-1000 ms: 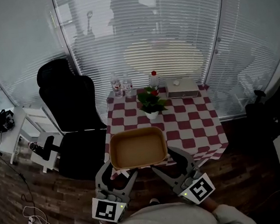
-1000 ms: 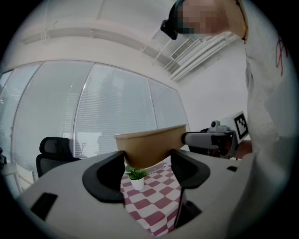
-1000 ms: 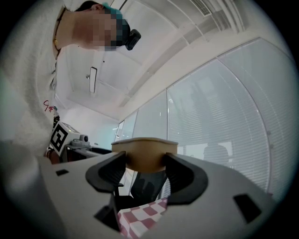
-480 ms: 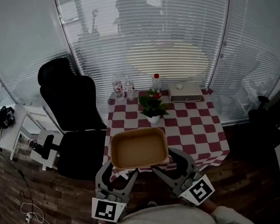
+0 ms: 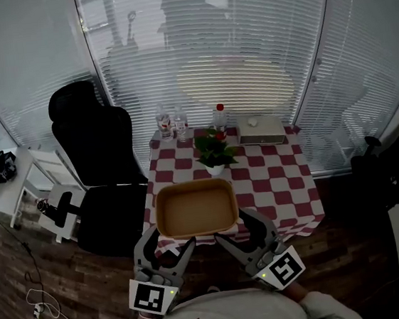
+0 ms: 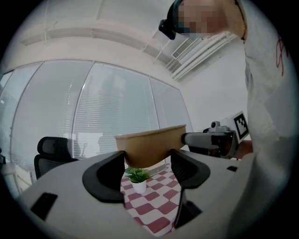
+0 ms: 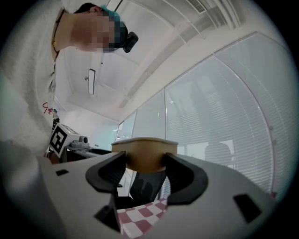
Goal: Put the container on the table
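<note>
Container [image 5: 195,209] forward; left claw [image 5: 168,246], right claw [image 5: 240,231] near level.

This looks like an office. Glass walls [image 5: 19,83] with slatted blinds [image 5: 244,50] enclose it. A black swivel chair [image 5: 95,153] stands beside the checked surface [image 5: 277,182].

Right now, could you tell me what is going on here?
A person is holding an empty tan container up with two hand-held tongs. The left tongs and right tongs each grip it from the near side. It hangs in the air over the near edge of the red-checked table, not yet set down. A potted plant and bottles stand further back.
</note>
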`<control>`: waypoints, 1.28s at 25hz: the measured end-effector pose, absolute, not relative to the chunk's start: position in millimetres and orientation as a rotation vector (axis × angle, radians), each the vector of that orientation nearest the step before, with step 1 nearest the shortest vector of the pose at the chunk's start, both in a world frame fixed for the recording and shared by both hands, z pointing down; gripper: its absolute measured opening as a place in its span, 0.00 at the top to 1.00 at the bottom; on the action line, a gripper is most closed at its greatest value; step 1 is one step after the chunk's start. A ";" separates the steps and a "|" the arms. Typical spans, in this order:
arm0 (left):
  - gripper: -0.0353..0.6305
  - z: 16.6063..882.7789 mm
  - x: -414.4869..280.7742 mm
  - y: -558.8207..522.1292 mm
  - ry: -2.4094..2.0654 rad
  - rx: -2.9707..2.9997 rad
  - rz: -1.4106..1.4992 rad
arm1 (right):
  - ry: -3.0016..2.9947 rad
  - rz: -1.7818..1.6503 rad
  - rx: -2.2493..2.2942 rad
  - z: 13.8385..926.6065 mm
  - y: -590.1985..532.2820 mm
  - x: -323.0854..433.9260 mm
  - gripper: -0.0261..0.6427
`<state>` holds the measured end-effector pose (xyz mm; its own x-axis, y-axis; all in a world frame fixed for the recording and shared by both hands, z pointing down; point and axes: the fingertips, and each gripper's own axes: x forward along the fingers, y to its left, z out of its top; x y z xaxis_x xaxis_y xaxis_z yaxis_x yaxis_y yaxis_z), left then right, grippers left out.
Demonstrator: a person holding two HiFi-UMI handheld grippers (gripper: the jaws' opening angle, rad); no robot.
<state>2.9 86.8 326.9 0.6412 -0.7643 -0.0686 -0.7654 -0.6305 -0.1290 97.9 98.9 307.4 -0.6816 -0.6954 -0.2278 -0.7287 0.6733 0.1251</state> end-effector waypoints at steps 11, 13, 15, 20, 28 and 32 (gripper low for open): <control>0.48 331.8 1.0 86.8 1.327 -2.709 -0.012 | 2.746 0.300 -1.127 311.6 96.3 95.3 0.57; 0.48 329.8 0.8 86.2 1.327 -2.701 -0.016 | 2.746 0.297 -1.125 310.3 95.0 95.4 0.57; 0.48 327.8 1.3 85.2 1.328 -2.696 -0.019 | 2.745 0.300 -1.118 308.1 93.5 96.3 0.57; 0.48 327.1 -1.1 79.5 1.338 -2.689 -0.032 | 2.749 0.303 -1.106 307.1 87.1 94.3 0.57; 0.48 328.3 -14.0 55.8 1.340 -2.691 -0.032 | 2.755 0.285 -1.107 309.1 62.9 81.5 0.57; 0.48 327.6 -22.8 35.3 1.336 -2.691 -0.024 | 2.753 0.291 -1.112 308.2 42.8 72.4 0.57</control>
<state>-22.8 35.3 327.6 0.6064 -0.7938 -0.0466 -0.7916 -0.5971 -0.1295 72.4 42.8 308.2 -0.7116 -0.6680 -0.2179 -0.6988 0.7051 0.1204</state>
